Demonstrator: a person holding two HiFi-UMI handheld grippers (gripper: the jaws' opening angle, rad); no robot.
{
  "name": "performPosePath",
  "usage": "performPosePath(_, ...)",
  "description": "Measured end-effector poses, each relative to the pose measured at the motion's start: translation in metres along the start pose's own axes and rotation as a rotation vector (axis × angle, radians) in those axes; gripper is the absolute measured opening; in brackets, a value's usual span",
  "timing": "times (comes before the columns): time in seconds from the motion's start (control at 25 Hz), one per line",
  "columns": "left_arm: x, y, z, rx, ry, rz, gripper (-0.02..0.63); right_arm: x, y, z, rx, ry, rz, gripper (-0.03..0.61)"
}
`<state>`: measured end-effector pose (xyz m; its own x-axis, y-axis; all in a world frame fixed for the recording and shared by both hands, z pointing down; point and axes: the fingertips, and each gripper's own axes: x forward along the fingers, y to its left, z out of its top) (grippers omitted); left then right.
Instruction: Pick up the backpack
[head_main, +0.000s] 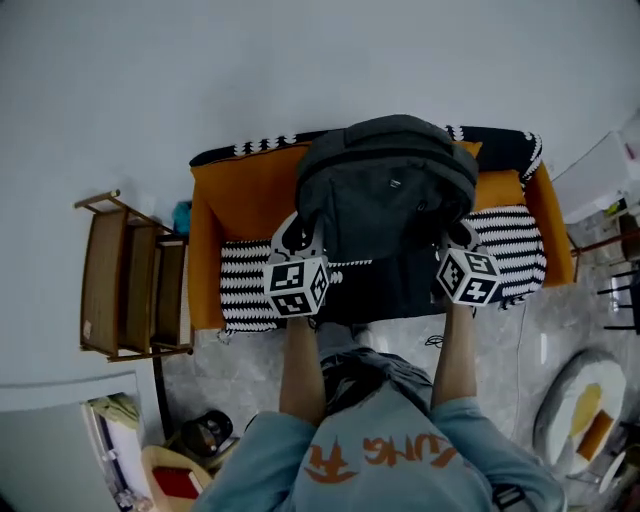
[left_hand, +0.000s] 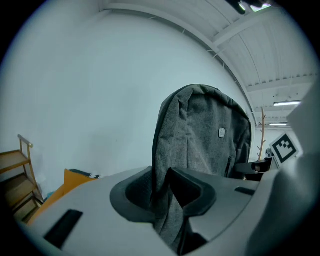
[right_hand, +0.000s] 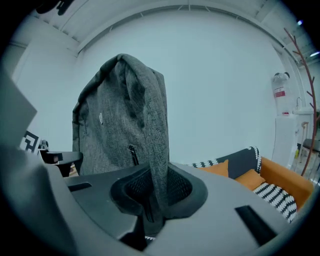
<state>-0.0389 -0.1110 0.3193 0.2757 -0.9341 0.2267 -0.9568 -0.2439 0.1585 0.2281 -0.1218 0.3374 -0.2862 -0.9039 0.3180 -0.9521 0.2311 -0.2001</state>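
A dark grey backpack (head_main: 388, 205) hangs in the air above the orange sofa (head_main: 240, 200), held up from both sides. My left gripper (head_main: 300, 250) is shut on the fabric of its left edge; in the left gripper view the grey cloth (left_hand: 200, 145) runs down between the jaws (left_hand: 162, 200). My right gripper (head_main: 458, 250) is shut on the backpack's right edge, and the right gripper view shows the cloth (right_hand: 125, 115) pinched between its jaws (right_hand: 155, 195). The marker cube (head_main: 296, 286) of the left gripper and that of the right (head_main: 468, 276) face the head camera.
The sofa carries black-and-white striped cushions (head_main: 245, 285) and a dark throw along its back (head_main: 500, 140). A wooden rack (head_main: 130, 280) stands to the left of the sofa. A white cabinet (head_main: 600, 175) and a round tray (head_main: 580, 410) are at the right. A bare wall fills the background.
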Motion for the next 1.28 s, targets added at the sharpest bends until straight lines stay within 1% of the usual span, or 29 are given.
performPosePath(0.2,-0.017,-0.013,0.037,0.030,-0.066,-0.012,0.110,-0.020,0.006,0.036,-0.036,-0.072,0.020,0.040)
performPosePath(0.36,-0.019,-0.017,0.068,0.054,-0.118,-0.021,0.109,-0.027,0.010,0.064,-0.062,-0.131,0.026,0.038)
performPosePath(0.52,-0.022,-0.021,0.087,0.060,-0.160,-0.028,0.109,-0.034,0.013,0.082,-0.072,-0.173,0.032,0.038)
performPosePath(0.8,-0.024,-0.026,0.081,0.011,-0.161,-0.038,0.103,-0.038,0.008,0.079,-0.073,-0.164,0.028,0.038)
performPosePath(1.28,-0.033,-0.023,0.083,0.007,-0.174,-0.037,0.100,-0.043,0.015,0.082,-0.075,-0.185,0.038,0.038)
